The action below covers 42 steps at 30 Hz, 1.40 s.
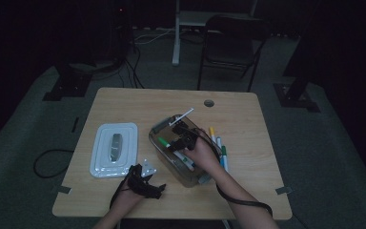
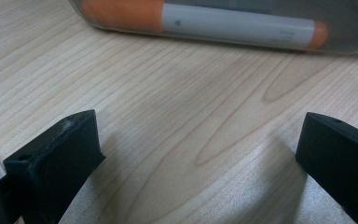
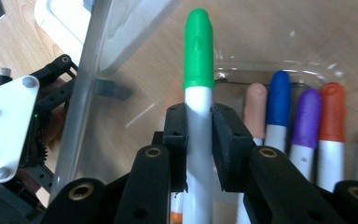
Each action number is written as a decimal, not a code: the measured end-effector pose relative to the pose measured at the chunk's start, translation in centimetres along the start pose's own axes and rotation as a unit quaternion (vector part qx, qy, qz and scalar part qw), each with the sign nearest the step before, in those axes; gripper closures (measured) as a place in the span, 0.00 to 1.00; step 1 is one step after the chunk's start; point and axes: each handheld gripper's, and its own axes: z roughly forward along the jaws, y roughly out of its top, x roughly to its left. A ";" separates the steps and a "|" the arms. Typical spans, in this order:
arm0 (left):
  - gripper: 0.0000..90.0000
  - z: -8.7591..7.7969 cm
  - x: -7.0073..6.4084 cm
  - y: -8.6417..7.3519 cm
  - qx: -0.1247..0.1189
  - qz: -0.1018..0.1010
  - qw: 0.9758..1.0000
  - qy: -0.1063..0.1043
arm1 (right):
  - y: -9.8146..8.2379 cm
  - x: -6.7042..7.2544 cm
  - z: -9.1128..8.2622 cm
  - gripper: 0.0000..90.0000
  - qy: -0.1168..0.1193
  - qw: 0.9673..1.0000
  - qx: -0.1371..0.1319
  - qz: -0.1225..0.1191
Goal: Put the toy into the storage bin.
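A clear plastic box stands mid-table. My right gripper hangs over it, shut on a white marker with a green cap. In the right gripper view the pads clamp the marker's white barrel, and the green cap sticks out past them, tilted down into the box. Pink, blue, purple and orange capped markers lie on the box floor. My left gripper rests on the table by the box's front left corner, open, with bare wood between its jaws.
The box's white lid lies flat to the left of the box. Several loose markers lie on the table right of the box. An orange marker shows through the box wall. A chair stands beyond the table.
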 end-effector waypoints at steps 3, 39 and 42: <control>0.00 0.0 0.0 0.0 0.000 0.000 1.000 0.000 | 0.2 -0.1 1.1 0.85 0.012 1.000 0.019 0.002; 0.00 0.0 0.0 0.0 0.000 0.000 1.000 0.000 | -3.1 -2.2 -9.2 0.58 -0.056 0.990 -0.132 0.006; 0.00 0.0 0.0 0.0 -0.001 -0.001 1.000 0.000 | -4.2 -3.3 -10.7 0.56 -0.076 0.986 -0.147 0.024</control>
